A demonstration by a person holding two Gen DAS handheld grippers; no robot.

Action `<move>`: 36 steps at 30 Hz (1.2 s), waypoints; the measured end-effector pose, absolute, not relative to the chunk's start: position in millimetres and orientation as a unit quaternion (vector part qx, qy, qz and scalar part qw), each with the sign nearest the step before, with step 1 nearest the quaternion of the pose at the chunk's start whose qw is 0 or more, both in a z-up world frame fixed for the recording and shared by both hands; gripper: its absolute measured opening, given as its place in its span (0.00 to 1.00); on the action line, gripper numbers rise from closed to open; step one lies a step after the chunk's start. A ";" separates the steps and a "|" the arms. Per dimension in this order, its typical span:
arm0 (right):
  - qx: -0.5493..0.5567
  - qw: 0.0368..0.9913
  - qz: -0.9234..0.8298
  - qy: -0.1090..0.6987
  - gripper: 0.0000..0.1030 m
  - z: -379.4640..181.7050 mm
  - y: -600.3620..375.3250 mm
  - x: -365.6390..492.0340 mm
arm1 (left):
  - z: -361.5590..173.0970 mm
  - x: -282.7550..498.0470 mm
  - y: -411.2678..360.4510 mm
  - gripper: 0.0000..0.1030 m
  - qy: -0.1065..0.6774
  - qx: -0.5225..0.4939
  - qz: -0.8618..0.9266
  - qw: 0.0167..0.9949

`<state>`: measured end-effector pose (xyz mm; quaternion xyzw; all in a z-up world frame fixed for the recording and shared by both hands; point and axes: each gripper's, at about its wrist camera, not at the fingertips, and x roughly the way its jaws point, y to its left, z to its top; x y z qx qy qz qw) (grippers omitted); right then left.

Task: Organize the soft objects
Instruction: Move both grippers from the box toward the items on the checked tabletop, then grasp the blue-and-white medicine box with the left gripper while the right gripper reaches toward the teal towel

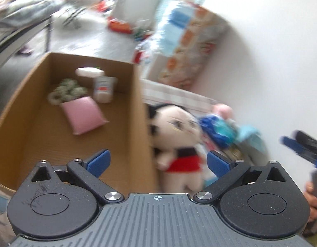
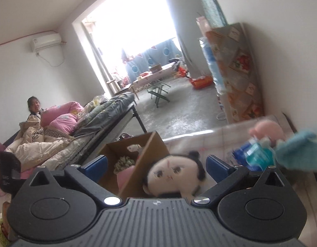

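Left gripper [image 1: 158, 160] is hanging w/ jaws spread wide, nothing between them, tilting down over the cardboard box [image 1: 135, 111]. Right gripper [image 2: 156, 166] is also standing released, empty, aiming nearly level at the plush doll [image 2: 174, 175] leaning against the box's outer wall. Inside the box, approx 11 o'clock: pink pouch [image 1: 84, 115], greenish fuzzy toy [image 1: 67, 91]. Labels are too blurred to read. A blue-teal soft pile [image 2: 259, 154] is sitting at 2 o'clock. A person [image 2: 33, 107] is sitting on the bed [image 2: 100, 117].

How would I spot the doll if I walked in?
Find the open cardboard box. The doll leans against its outer wall, outside it. It alone has a face: pale head, black hair, red skirt, unlike the blue and teal bundle beside it.
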<state>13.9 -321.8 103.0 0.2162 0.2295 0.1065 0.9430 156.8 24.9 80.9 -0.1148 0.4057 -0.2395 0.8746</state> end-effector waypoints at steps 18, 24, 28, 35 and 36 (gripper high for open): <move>0.329 0.891 0.075 0.303 0.62 -43.7 -380.5 -4.9 | 15.3 68.5 -133.6 0.92 0.373 0.002 -0.403 0.836; 0.358 0.879 0.074 0.307 0.62 -62.5 -395.4 13.4 | -0.5 98.0 -169.3 0.92 0.378 0.003 -0.409 0.830; 0.379 0.868 0.078 0.311 0.62 -72.5 -404.8 32.1 | -16.1 123.2 -188.5 0.92 0.407 0.005 -0.396 0.823; 0.376 0.858 0.102 0.335 0.63 -83.4 -402.2 63.3 | -42.7 142.6 -201.6 0.92 0.465 0.037 -0.355 0.810; 0.373 0.858 0.103 0.339 0.63 -85.1 -401.5 67.6 | -43.4 142.4 -201.2 0.93 0.466 0.036 -0.357 0.809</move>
